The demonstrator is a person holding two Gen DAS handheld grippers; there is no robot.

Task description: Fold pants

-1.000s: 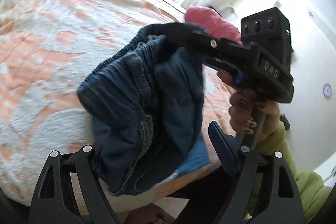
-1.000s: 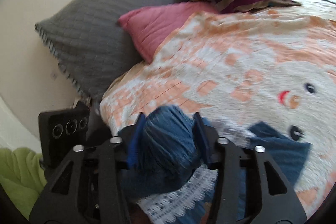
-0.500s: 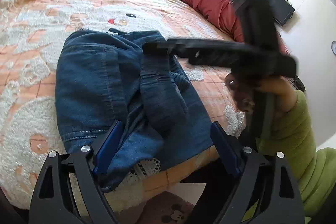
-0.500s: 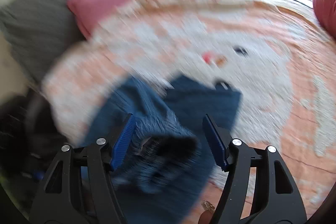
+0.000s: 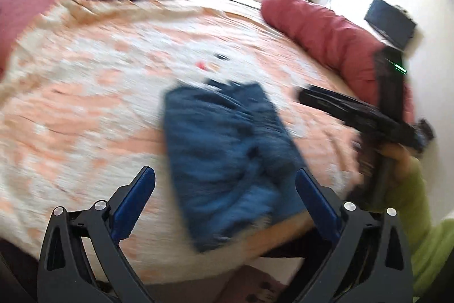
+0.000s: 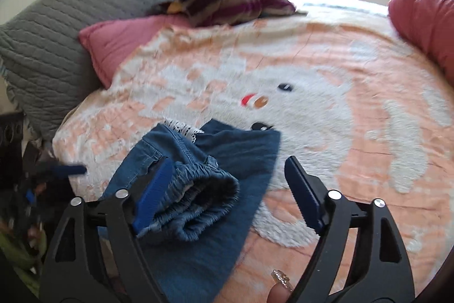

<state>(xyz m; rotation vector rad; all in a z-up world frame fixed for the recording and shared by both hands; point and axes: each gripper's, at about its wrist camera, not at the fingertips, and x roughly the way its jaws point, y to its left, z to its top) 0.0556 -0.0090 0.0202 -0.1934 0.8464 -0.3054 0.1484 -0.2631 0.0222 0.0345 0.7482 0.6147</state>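
Both grippers have let go — the left gripper (image 5: 225, 186) and right gripper (image 6: 227, 179) gape wide, holding nothing; the denim pants (image 5: 227, 158) lie folded on the blanket (image 5: 85, 104), at six o'clock near its edge.

The left gripper (image 5: 224, 186) stands with its 2 blue-padded jaws spread wide, holding nothing. Beyond them the blue pants (image 5: 227, 149) lie bunched on the orange-and-white blanket (image 5: 85, 104). The right gripper (image 5: 354, 110) hangs at the right, beside a red bolster (image 5: 320, 27).
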